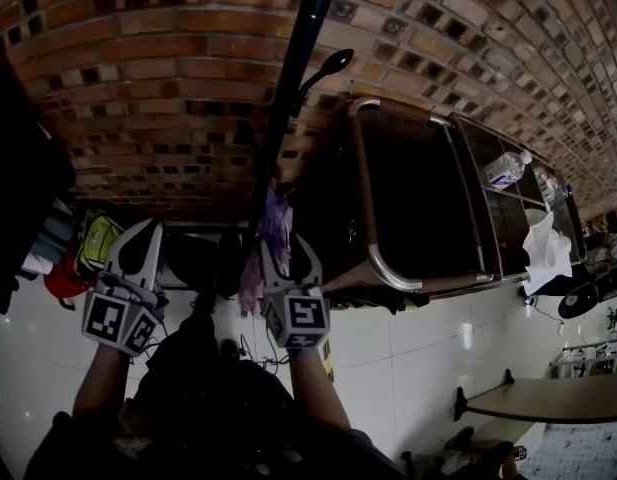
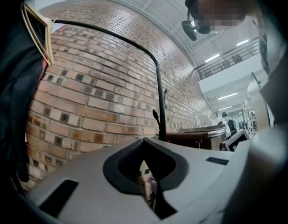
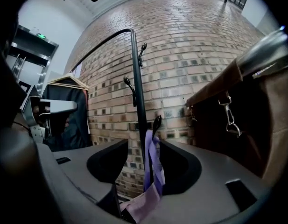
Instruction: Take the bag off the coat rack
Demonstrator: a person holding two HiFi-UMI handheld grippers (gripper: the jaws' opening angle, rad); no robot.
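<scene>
The black coat rack pole (image 1: 288, 88) runs down the middle of the head view, one of its hooks (image 1: 328, 68) sticking out to the right. A lilac bag (image 1: 274, 233) hangs low on the pole. In the right gripper view its strap (image 3: 152, 160) loops over a low hook (image 3: 156, 123), and the bag body (image 3: 141, 204) sags below. My right gripper (image 3: 140, 146) (image 1: 283, 243) stands open with the strap between its jaws, the pads not pressing it. My left gripper (image 1: 138, 236) (image 2: 143, 140) is shut, to the left of the bag and holding nothing.
A large brown case with a chrome tube frame (image 1: 373, 238) stands right of the pole against the brick wall (image 1: 168, 88). Dark clothes (image 1: 18, 168) hang at the left, with a yellow-green bag (image 1: 93, 243) below them. A bottle (image 1: 503, 168) and a table (image 1: 548, 398) are at the right.
</scene>
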